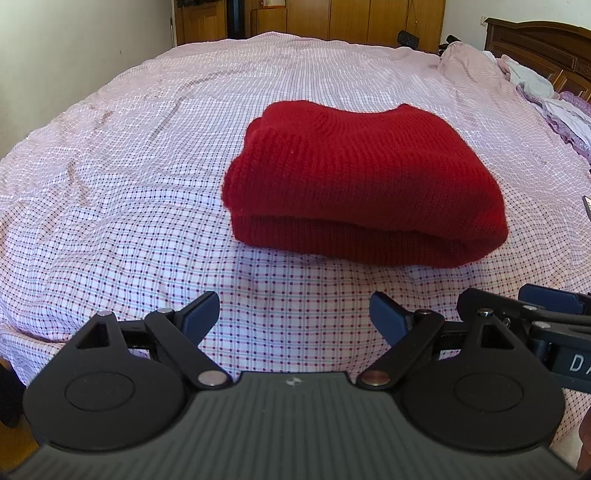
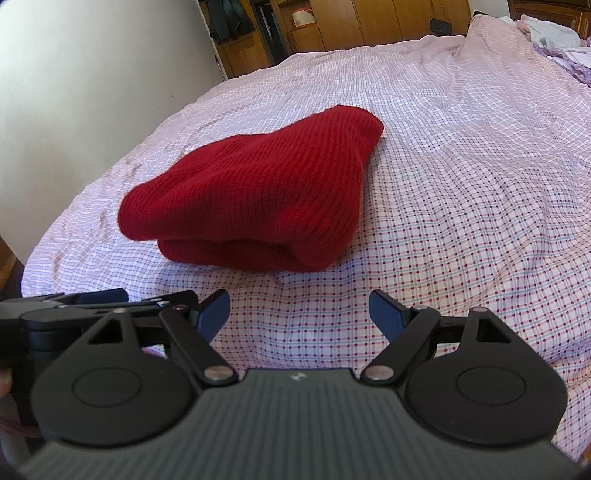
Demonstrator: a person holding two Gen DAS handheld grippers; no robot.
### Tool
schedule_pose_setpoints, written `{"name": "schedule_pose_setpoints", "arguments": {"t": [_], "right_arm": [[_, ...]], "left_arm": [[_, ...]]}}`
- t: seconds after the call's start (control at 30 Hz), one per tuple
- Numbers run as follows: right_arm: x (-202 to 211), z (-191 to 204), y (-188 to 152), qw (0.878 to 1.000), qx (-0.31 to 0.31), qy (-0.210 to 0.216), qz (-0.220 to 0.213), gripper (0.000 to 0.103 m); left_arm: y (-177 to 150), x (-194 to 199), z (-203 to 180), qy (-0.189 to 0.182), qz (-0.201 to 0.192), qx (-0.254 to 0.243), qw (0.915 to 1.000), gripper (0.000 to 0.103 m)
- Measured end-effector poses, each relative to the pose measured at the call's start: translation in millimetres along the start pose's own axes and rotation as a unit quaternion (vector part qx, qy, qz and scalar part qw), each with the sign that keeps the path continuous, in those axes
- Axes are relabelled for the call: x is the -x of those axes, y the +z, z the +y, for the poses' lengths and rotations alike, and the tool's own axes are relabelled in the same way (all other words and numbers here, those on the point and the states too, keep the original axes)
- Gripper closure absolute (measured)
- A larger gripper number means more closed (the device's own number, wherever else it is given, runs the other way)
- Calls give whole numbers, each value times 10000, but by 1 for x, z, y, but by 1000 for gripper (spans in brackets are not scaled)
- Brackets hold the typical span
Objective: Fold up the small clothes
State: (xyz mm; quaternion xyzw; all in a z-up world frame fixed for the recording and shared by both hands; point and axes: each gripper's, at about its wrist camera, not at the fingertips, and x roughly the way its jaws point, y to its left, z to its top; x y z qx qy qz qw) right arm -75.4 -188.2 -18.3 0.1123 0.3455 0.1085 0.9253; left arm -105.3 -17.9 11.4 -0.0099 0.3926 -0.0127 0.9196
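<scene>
A red knitted garment (image 1: pixel 362 181) lies folded into a thick, layered bundle on the checked bedsheet (image 1: pixel 129 184). In the right wrist view the same red bundle (image 2: pixel 255 206) sits left of centre, its folded edge facing me. My left gripper (image 1: pixel 293 314) hovers above the sheet, short of the bundle, jaws wide apart with nothing between them. My right gripper (image 2: pixel 299 312) stands open too, empty, beside the left one; part of it shows at the left view's right edge (image 1: pixel 546 317).
The bed's near edge runs below both grippers. Pillows and loose purple and white cloth (image 1: pixel 554 103) lie at the headboard (image 1: pixel 539 40) on the right. Wooden wardrobes (image 1: pixel 332 18) line the far wall. A white wall (image 2: pixel 92 92) stands on the left.
</scene>
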Motion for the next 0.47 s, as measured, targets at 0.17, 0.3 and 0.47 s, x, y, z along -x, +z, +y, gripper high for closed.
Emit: {"name": "schedule_pose_setpoints", "arguments": {"t": [0.17, 0.3, 0.47], "right_arm": [[0, 0, 0, 10000, 1, 0, -3, 19], [0, 1, 0, 10000, -1, 0, 6, 19], [0, 2, -1, 10000, -5, -2, 5, 19]], "left_arm": [[0, 0, 0, -11, 8, -9, 10000, 12], [0, 1, -1, -22, 18, -10, 10000, 12], [1, 0, 0, -31, 72, 0, 10000, 12]]}}
